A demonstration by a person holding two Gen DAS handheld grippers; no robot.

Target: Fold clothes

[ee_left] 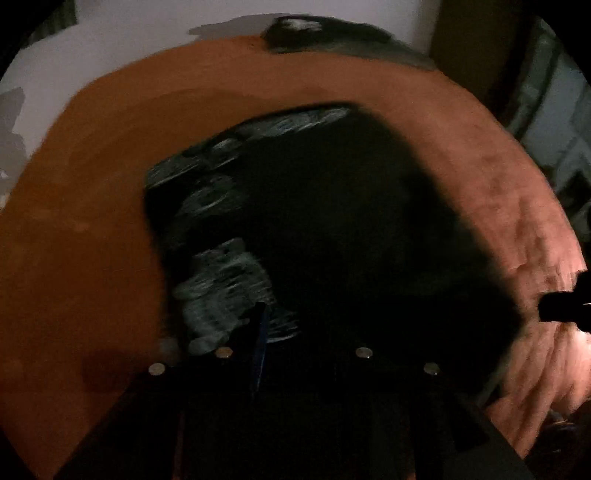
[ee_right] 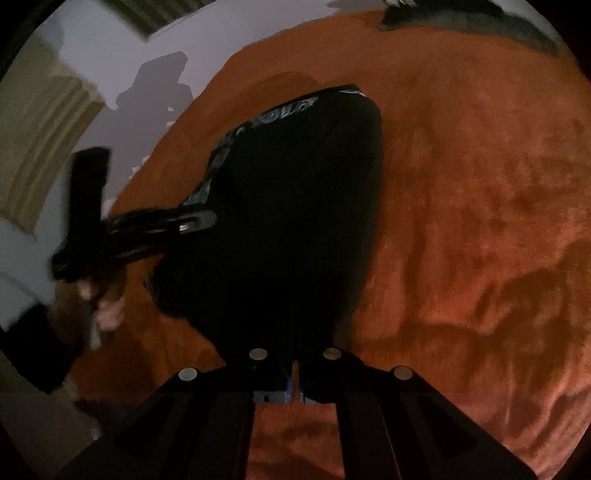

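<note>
A black garment (ee_right: 295,206) with a pale printed pattern along its left edge (ee_left: 229,288) lies partly folded on an orange-brown cloth surface (ee_right: 480,221). In the right wrist view my right gripper (ee_right: 295,332) is shut on the garment's near edge, fingers close together. My left gripper (ee_right: 192,225) shows in that view at the garment's left side, pinching the cloth. In the blurred left wrist view the left gripper (ee_left: 295,325) is dark against the garment (ee_left: 351,221), with one finger (ee_left: 258,325) showing over the print.
A second dark garment (ee_left: 332,37) lies at the far edge of the orange surface, and it also shows in the right wrist view (ee_right: 461,18). A white wall (ee_left: 129,44) stands behind. A curtain (ee_right: 44,140) hangs at the left.
</note>
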